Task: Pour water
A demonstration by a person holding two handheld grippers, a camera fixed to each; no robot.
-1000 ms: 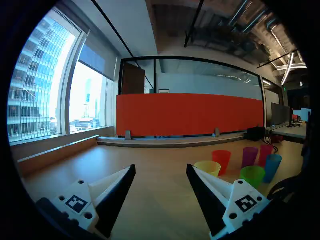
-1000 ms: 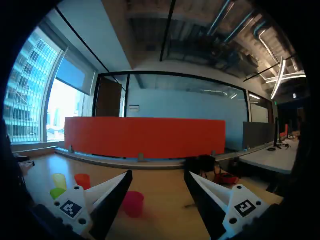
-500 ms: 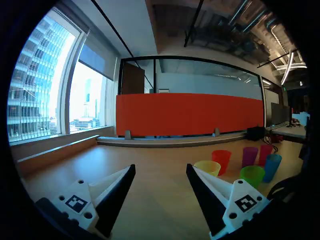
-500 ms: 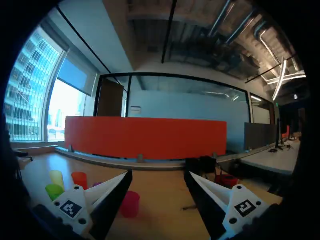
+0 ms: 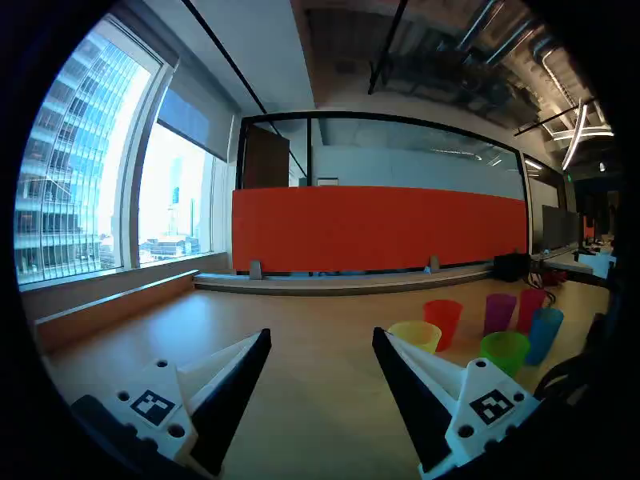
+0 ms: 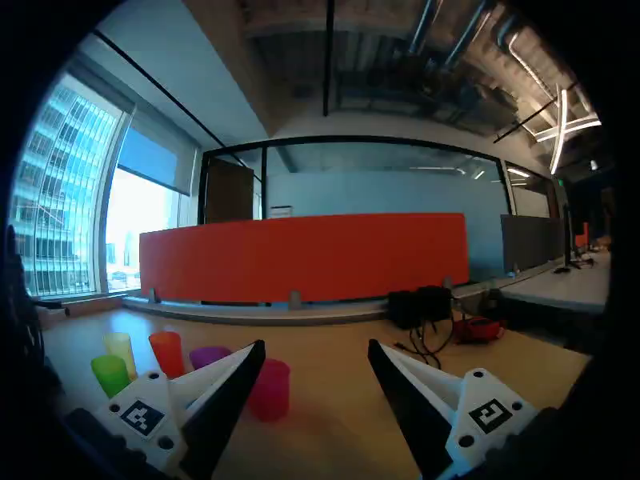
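1. Left gripper (image 5: pixel 321 331): fingers spread wide with nothing between them, bottom centre of the left gripper view, above a light wooden tabletop (image 5: pixel 320 416).
2. Right gripper (image 6: pixel 316 344): same state, released and empty, bottom centre of the right gripper view.
3. Cups stand upright and bunched at lower right of the left gripper view: yellow plastic cup (image 5: pixel 414 336), orange plastic cup (image 5: pixel 442 320), purple plastic cup (image 5: pixel 500 312), magenta plastic cup (image 5: pixel 530 308), blue plastic cup (image 5: pixel 545 334), green plastic cup (image 5: pixel 504 352).
4. In the right gripper view the bunch sits lower left, with the magenta plastic cup just beside the finger at frame left.
5. Can't tell what the cups contain.
6. Long orange partition panel (image 5: pixel 376 228) runs across mid-frame behind them.
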